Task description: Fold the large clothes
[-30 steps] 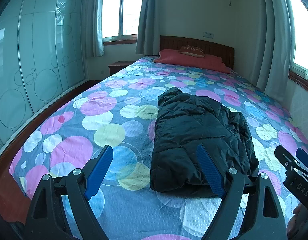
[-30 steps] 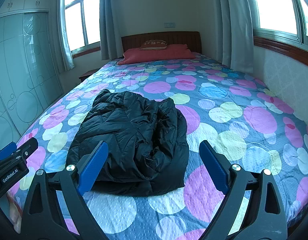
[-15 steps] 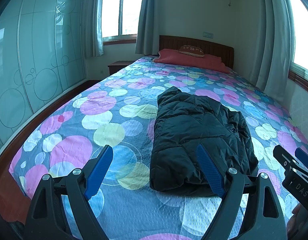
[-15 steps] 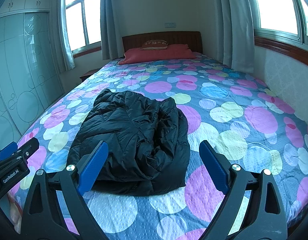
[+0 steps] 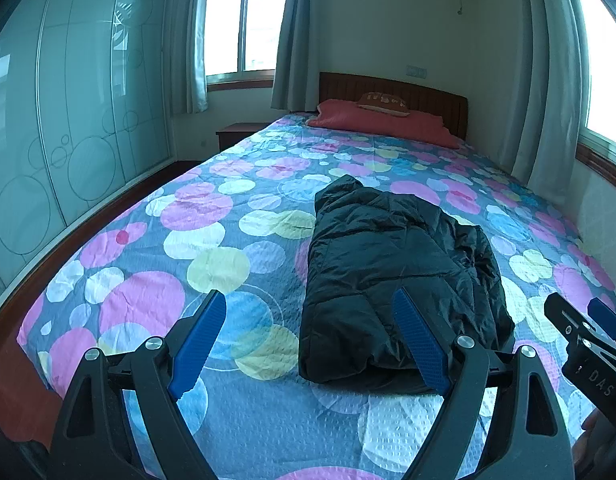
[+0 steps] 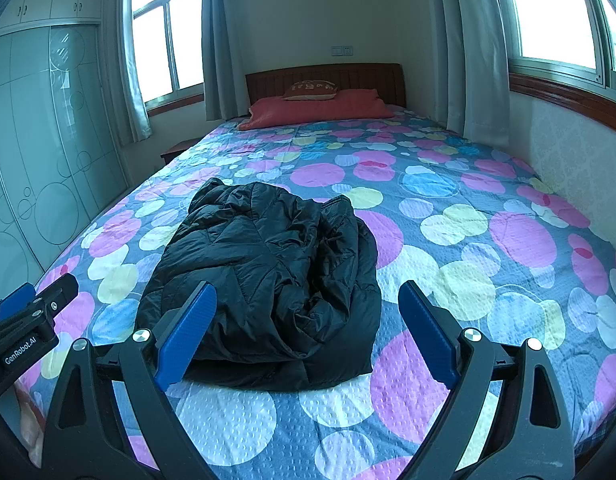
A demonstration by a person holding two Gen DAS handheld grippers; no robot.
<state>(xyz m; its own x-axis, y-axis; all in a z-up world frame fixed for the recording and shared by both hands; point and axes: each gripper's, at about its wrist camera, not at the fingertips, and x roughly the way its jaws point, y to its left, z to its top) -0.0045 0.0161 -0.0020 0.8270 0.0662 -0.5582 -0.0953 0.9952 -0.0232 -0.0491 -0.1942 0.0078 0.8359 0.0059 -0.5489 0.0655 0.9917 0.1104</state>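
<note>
A black puffer jacket [image 5: 392,276] lies folded in a bundle on the bed's spotted cover; it also shows in the right wrist view [image 6: 267,276]. My left gripper [image 5: 312,340] is open and empty, held above the bed's near end, left of the jacket's near edge. My right gripper [image 6: 308,328] is open and empty, above the jacket's near right corner. Each gripper shows at the edge of the other's view: the right one [image 5: 588,344] and the left one [image 6: 23,320].
The bed [image 5: 211,216] with its coloured-circle cover fills the room's middle. A red pillow [image 5: 380,124] and wooden headboard [image 6: 324,78] are at the far end. A glass wardrobe [image 5: 67,128] stands left, a nightstand [image 5: 235,134] beside the bed, curtained windows and a wall right.
Both grippers have drawn back and risen very slightly; the jacket has not moved. Both stay open.
</note>
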